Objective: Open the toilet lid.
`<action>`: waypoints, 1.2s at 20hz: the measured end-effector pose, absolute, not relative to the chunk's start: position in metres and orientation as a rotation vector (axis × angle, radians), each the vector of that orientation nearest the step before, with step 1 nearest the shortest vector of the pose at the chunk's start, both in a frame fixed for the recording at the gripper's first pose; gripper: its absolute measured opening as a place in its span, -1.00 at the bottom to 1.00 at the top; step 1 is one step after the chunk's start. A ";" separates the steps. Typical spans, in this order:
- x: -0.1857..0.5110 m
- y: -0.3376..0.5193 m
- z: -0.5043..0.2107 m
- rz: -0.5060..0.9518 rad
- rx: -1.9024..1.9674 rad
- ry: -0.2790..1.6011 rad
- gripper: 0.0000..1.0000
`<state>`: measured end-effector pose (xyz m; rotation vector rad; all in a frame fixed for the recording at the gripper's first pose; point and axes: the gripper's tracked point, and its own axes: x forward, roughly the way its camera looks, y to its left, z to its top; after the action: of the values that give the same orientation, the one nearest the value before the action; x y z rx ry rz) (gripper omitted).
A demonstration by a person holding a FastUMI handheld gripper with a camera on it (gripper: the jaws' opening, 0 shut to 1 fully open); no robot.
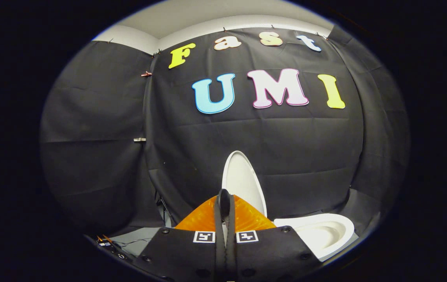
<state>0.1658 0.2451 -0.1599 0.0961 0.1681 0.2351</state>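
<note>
Jaws: I see my gripper (224, 203) with its two orange fingers (247, 217) brought together, the dark inner strips running side by side with barely a slit between them. They look clenched. I cannot tell whether anything thin is pinched in that slit; nothing shows there.

Finger tips: a small dark rounded tip stands where the two strips meet, and it overlaps the lower part of the lid from where I look.

Gripper body: the black plates (176, 250) sit nearest to me, each carrying a square black-and-white marker (204, 236) on either side of the slit.

Toilet lid: the white toilet lid (241, 180) rises just beyond the finger tips, standing upright and seen nearly edge-on, its rounded top above the fingers. From this angle I cannot say if the tips touch it or sit just short of it.

Toilet bowl: the white bowl (323, 231) lies to the right of the fingers and lower, its rim open and its hollow showing, uncovered by the lid.

Behind the lid: the black cloth wall (192, 149) hangs beyond the toilet, creased in wide folds.

Left of the jaws: a grey floor patch (137, 239) with thin cables (129, 243) and a small dark device (106, 243) lies low beside the black plates.
</note>
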 end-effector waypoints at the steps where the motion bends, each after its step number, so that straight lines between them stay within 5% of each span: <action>1: 0.166 0.247 -0.161 0.236 0.088 0.170 -0.89; 7: 0.164 0.251 -0.161 0.240 0.053 0.181 -0.89; 11: 0.153 0.242 -0.155 0.273 0.101 0.190 -0.54; 16: 0.127 0.223 -0.124 0.288 0.074 0.155 0.98; 24: 0.082 0.128 -0.036 0.155 0.049 0.026 0.97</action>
<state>0.0820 0.1276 -0.0361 0.0491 0.0258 0.1551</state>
